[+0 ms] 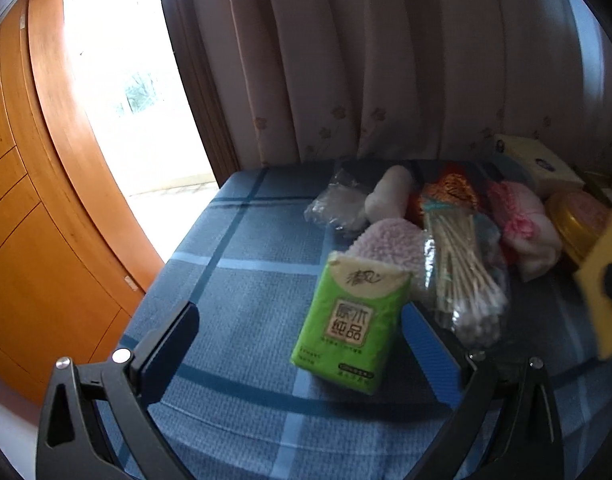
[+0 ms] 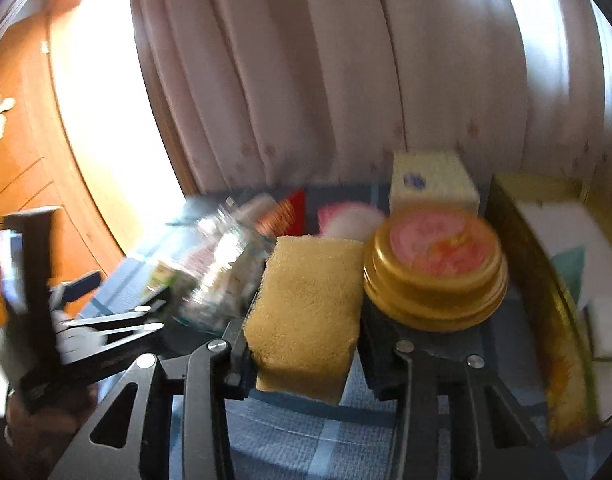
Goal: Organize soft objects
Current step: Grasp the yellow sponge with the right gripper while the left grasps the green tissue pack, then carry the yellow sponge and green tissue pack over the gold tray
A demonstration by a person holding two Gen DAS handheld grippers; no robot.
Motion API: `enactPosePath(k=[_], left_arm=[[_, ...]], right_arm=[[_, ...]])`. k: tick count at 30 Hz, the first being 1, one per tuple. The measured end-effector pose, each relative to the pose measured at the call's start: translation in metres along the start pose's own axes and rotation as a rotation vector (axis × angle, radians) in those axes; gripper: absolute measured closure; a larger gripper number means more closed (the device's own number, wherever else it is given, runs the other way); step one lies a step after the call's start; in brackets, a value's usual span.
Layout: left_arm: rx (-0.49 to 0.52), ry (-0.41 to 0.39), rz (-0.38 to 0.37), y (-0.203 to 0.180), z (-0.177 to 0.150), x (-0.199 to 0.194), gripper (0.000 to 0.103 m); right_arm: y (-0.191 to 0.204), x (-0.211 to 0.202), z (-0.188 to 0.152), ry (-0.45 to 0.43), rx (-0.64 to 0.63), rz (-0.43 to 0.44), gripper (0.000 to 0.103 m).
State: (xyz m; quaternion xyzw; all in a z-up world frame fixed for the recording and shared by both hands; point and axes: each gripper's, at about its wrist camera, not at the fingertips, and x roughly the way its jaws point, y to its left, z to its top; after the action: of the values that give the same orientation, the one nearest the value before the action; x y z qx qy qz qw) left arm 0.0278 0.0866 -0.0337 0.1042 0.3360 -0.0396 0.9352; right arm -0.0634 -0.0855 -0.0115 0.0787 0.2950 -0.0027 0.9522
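Transport step: right tool [image 2: 306,360] clamped on yellow rectangular sponge [image 2: 306,312], left tool [image 1: 298,344] spread around green tissue pack [image 1: 348,320]; closing likely follows.

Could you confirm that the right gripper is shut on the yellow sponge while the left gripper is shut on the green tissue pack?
Not quite. The right gripper is indeed shut on the sponge, but the left gripper is open: the left wrist view shows its fingers spread wide, with the tissue pack lying on the blue plaid cloth between them, ungripped.
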Motion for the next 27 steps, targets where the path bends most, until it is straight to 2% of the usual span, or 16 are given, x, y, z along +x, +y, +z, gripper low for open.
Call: enactPosePath(k=[4, 7, 9, 12, 13, 21, 27], left_arm=[[0.005, 0.064, 0.002, -0.003, 0.003, 0.014, 0.008], [-0.004, 0.115, -0.005, -0.003, -0.001, 0.026, 0.012], [-0.038, 0.14, -0.032, 0.0, -0.005, 0.031, 0.031], [-0.08, 0.136, -0.078, 0.004, -0.01, 0.028, 0.05], [-0.084, 0.129, -0.083, 0.004, -0.011, 0.027, 0.054], [-0.143, 0.048, -0.032, 0.007, -0.021, 0.005, 0.054], [-0.173, -0.018, -0.062, 0.007, -0.018, -0.009, 0.054]], right_arm=[[0.009, -0.016, 0.002, -0.047, -0.035, 0.016, 0.059], [0.014, -0.018, 0.0, -0.042, -0.042, 0.032, 0.059], [0.015, -0.016, -0.001, -0.032, -0.039, 0.036, 0.059], [0.01, -0.012, -0.001, -0.016, -0.018, 0.044, 0.059], [0.008, -0.012, -0.001, -0.013, -0.005, 0.045, 0.059], [0.003, -0.015, 0.0, -0.032, -0.005, 0.027, 0.059], [-0.008, -0.022, 0.007, -0.065, -0.009, -0.057, 0.059]])
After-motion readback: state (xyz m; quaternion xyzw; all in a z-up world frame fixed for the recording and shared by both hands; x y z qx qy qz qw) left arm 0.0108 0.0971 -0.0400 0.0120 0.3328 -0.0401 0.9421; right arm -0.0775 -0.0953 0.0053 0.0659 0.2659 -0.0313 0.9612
